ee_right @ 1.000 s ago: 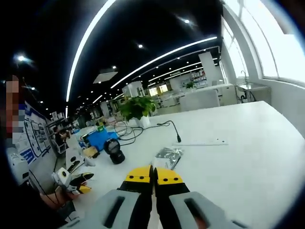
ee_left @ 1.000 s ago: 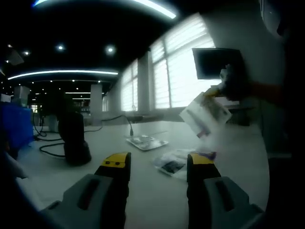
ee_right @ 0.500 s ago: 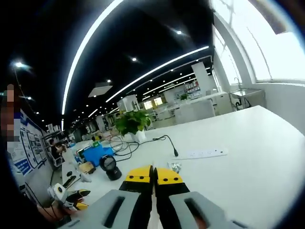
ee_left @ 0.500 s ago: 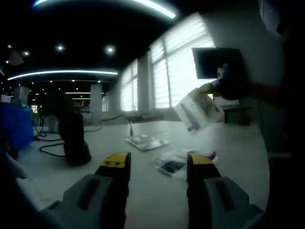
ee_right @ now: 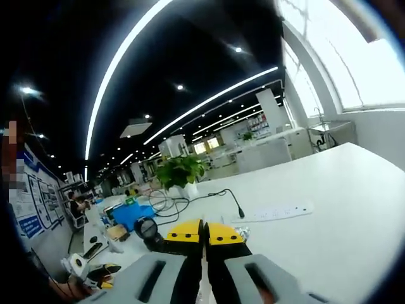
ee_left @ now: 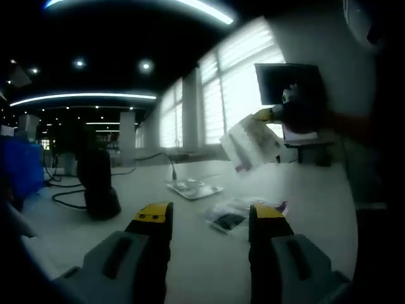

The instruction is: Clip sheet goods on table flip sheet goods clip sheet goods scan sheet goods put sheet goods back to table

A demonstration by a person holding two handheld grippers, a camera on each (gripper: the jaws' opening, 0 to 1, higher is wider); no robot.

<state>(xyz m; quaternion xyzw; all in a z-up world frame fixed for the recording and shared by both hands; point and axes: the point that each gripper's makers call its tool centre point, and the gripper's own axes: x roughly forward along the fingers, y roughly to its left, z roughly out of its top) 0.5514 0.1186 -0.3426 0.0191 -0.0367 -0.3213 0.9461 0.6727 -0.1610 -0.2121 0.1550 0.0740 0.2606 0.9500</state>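
Left gripper view, left to right. Blue bin (ee_left: 19,168) at far left on the white worktop (ee_left: 196,253). Black scanner (ee_left: 98,183) stands upright beside it, its cable (ee_left: 66,199) trailing on the surface. Left gripper (ee_left: 210,218) low over the worktop, fingers apart, nothing between them. Beyond the gap: a small flat packet (ee_left: 193,188), and nearer the right finger a loose pile of clear-wrapped sheet goods (ee_left: 234,215) lying on the worktop. Upper right: right gripper (ee_left: 278,115) raised well above the surface, holding one sheet-goods pack (ee_left: 250,142) by its upper corner; pack hangs tilted in the air in front of the bright window. Dark monitor (ee_left: 288,82) behind it.

Right gripper view, left to right. Left gripper (ee_right: 95,271) visible low at left. Blue bin (ee_right: 136,214), scanner (ee_right: 149,229), potted plant (ee_right: 180,171) further back. Right gripper (ee_right: 204,235) fingers together, a thin edge of the pack pinched between them, scarcely visible from this angle. White power strip (ee_right: 275,212) lies on the worktop (ee_right: 329,215) to the right.
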